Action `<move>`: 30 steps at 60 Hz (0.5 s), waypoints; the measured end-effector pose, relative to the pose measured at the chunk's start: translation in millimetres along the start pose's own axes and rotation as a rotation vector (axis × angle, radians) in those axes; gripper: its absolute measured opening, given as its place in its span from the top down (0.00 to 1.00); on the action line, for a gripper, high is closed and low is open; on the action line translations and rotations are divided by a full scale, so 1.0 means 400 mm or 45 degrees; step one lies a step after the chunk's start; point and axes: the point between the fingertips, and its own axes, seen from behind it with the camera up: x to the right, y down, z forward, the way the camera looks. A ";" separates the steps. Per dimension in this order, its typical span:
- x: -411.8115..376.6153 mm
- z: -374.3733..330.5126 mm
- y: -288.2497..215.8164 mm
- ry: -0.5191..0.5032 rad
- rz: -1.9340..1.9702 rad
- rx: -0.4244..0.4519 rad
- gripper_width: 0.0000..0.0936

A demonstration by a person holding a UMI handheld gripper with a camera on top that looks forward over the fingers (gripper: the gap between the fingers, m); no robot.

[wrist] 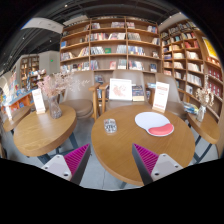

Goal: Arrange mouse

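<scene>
Mouse (110,126) sits on the round wooden table (120,155), beyond the fingers, left of a red-and-white mouse pad (154,123); long axis runs roughly away from the gripper (112,162); fingers spread wide, released, holding nothing.

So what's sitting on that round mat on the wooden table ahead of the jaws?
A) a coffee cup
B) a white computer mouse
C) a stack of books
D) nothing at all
B: a white mouse lies on the red and white mat on the round table, beyond the open gripper, which holds nothing.
</scene>
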 end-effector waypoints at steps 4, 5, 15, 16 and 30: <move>-0.001 0.051 0.004 0.008 0.000 -0.018 0.08; -0.001 0.064 0.005 0.011 0.000 -0.024 0.08; -0.003 0.194 0.011 0.048 0.002 -0.070 0.09; -0.004 0.206 0.011 0.049 0.000 -0.073 0.09; 0.000 0.368 -0.013 0.074 0.019 -0.129 0.09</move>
